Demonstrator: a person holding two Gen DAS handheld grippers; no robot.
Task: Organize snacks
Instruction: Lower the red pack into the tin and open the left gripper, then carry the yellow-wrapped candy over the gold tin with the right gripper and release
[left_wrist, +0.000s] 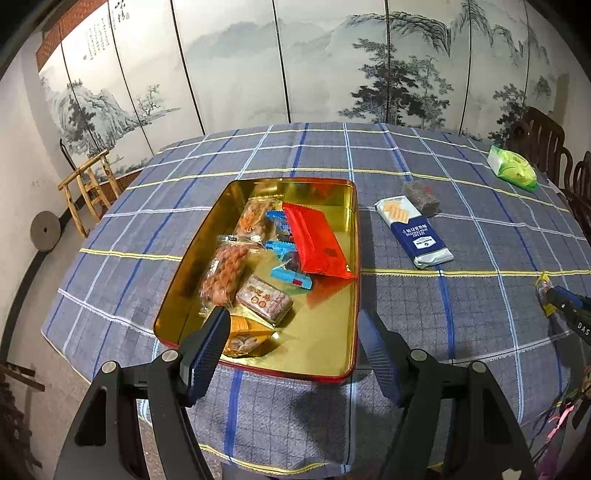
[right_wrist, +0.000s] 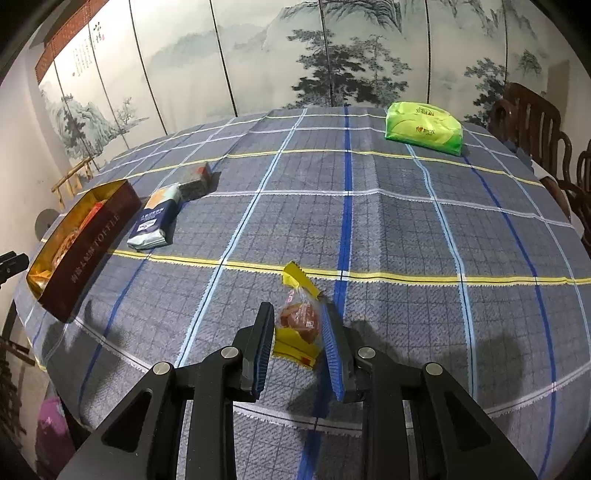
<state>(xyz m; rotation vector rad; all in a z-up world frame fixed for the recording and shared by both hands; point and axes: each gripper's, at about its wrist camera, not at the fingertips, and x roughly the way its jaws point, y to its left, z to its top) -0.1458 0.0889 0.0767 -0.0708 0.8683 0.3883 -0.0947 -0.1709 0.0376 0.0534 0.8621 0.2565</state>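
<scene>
A gold tin (left_wrist: 332, 343) with a red rim holds a red packet (left_wrist: 314, 243), a bag of peanuts (left_wrist: 223, 273), blue candies (left_wrist: 291, 275), a brown wrapped cake (left_wrist: 264, 299) and an orange packet (left_wrist: 247, 336). My left gripper (left_wrist: 291, 325) hangs open over the tin's near end, with nothing between its pads; the orange packet lies beside its left fingertip. My right gripper (right_wrist: 297, 330) is shut on a yellow-wrapped pastry (right_wrist: 299, 317), held just above the cloth to the right of the tin (right_wrist: 85, 254). The right gripper (left_wrist: 554, 299) also shows at the left wrist view's right edge.
A blue-and-white cracker packet (left_wrist: 413, 230) and a dark block snack (left_wrist: 421, 197) lie right of the tin. A green tissue pack (right_wrist: 424, 127) sits at the table's far right. Wooden chairs (right_wrist: 532, 122) stand to the right, a painted folding screen (left_wrist: 295, 66) behind.
</scene>
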